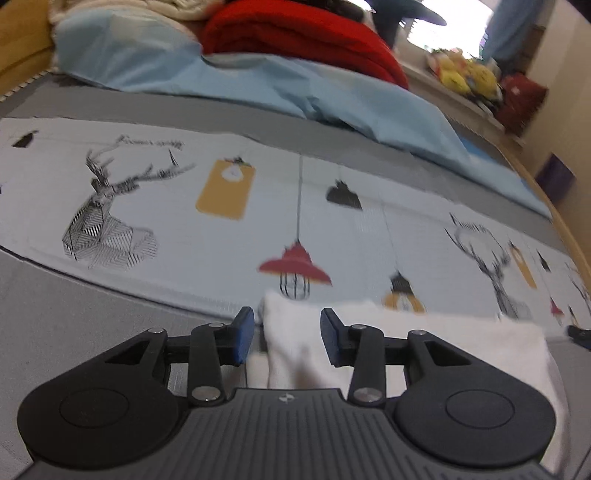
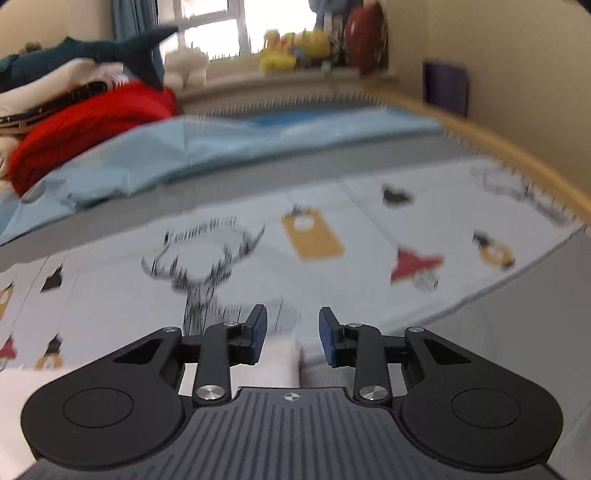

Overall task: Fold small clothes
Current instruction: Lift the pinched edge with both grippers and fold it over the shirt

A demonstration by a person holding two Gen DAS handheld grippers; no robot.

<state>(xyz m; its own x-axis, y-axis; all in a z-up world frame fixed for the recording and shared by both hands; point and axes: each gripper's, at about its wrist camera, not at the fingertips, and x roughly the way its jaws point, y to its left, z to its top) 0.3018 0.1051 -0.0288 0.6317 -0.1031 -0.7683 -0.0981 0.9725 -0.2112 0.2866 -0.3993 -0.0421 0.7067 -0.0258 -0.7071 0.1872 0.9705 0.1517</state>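
Note:
A small white garment [image 1: 424, 332] lies flat on the printed sheet [image 1: 184, 221] at the near edge of the bed. In the left wrist view my left gripper [image 1: 287, 334] is open, its blue pads on either side of the garment's left end, not closed on it. In the right wrist view my right gripper [image 2: 292, 334] is open, with the garment's right end [image 2: 277, 360] lying between and below the fingers. Most of the garment there is hidden under the gripper body.
A light blue pillow [image 1: 221, 74] and a red blanket [image 1: 303, 33] lie at the back of the bed. Grey mattress [image 1: 74, 332] borders the sheet. A wooden bed rail [image 2: 517, 147] runs along the right. Plush toys [image 2: 291, 48] sit on the windowsill.

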